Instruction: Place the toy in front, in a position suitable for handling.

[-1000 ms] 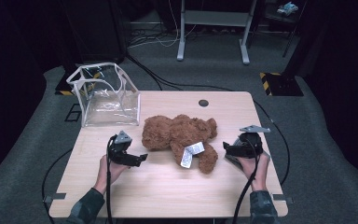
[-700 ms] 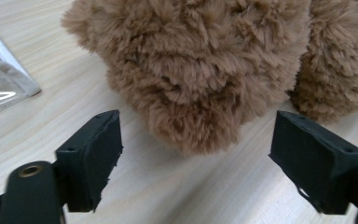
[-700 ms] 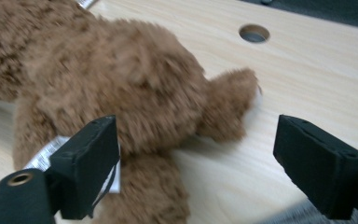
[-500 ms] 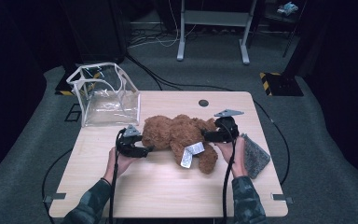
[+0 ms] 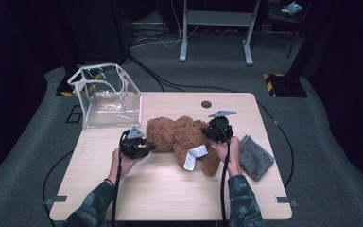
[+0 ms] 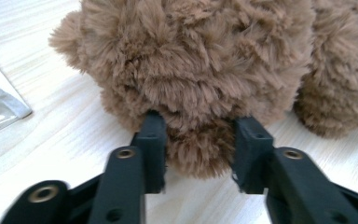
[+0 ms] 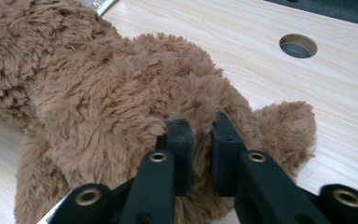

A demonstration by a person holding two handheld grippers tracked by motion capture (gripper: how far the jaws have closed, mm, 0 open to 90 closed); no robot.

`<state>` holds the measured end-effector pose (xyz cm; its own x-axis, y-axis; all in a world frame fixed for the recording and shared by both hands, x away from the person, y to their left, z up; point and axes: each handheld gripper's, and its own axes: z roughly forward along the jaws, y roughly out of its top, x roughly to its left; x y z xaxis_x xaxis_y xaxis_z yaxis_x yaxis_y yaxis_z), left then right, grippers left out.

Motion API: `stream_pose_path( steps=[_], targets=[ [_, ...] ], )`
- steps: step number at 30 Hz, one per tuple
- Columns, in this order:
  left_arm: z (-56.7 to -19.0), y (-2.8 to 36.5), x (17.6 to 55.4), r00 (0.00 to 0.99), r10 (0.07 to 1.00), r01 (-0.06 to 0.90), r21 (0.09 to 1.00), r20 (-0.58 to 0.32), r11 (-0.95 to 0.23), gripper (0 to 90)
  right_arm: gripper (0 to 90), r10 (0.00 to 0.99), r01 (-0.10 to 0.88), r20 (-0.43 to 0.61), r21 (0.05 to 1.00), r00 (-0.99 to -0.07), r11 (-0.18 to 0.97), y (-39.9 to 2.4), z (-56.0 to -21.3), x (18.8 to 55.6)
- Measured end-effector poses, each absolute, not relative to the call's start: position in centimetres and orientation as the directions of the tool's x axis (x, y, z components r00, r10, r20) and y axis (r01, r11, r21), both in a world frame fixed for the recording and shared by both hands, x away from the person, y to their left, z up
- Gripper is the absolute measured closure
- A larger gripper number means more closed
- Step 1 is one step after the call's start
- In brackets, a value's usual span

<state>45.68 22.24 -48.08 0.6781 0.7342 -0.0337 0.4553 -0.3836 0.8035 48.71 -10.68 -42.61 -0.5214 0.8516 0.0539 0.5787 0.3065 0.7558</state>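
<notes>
While the brown plush bear [image 5: 182,139] lies flat across the middle of the wooden table [image 5: 160,194], both grippers are engaged on it from opposite ends. The left gripper [image 5: 139,145], seen in the high view at the bear's left end, has its jaws set on either side of a rounded lobe of fur; in the left gripper view the left gripper [image 6: 200,140] shows both black pads sunk into the pile, so the jaws, which have just been closing, clamp the bear [image 6: 205,70] there. Which part of the toy this lobe is cannot be told. The right gripper [image 5: 216,130] sits at the bear's right end in the high view. In the right gripper view the right gripper [image 7: 200,135] has its jaws drawn nearly together, having just been closing, with a thin tuft of the bear [image 7: 98,93] pinched between them. A round ear or paw juts out just beyond that pinch point.

White sewn-in tags [image 5: 193,156] hang from the bear's lower limb toward the person's side. A clear plastic bag [image 5: 106,97] with white trim stands open and upright at the far left corner of the table, near the bear but apart from it. A grey folded cloth [image 5: 255,157] lies at the right edge, just beside the right hand [image 5: 231,151]. A round hole [image 5: 206,104] in the tabletop sits behind the bear.
</notes>
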Motion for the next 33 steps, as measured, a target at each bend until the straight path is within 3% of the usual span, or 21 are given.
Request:
stream_pose_path(
  steps=[7,16,27,31,33],
  targets=[
    [-47.7,21.9,45.4,0.676,0.737,0.441,0.814,-0.025,-0.377,70.0,84.7,0.861,0.548,0.028,0.782,-0.509,0.298,-10.8,-42.1,48.1],
    [-46.9,20.6,45.1,0.693,0.720,0.423,0.827,-0.033,-0.369,70.7,84.8,0.873,0.515,-0.012,0.803,-0.488,0.299,-11.8,-40.6,47.3],
    [-48.1,18.7,44.7,0.710,0.704,0.398,0.826,-0.002,-0.399,70.1,83.6,0.909,0.581,-0.023,0.763,-0.416,0.285,-13.0,-42.0,47.4],
    [-48.1,18.7,44.6,0.712,0.702,0.396,0.826,0.001,-0.402,69.9,78.6,0.908,0.584,-0.013,0.761,-0.419,0.281,-13.2,-42.4,47.4],
    [-48.1,18.8,44.6,0.714,0.700,0.397,0.825,-0.002,-0.402,69.5,70.9,0.913,0.590,-0.004,0.762,-0.408,0.267,-13.3,-42.2,47.2]
  ],
)
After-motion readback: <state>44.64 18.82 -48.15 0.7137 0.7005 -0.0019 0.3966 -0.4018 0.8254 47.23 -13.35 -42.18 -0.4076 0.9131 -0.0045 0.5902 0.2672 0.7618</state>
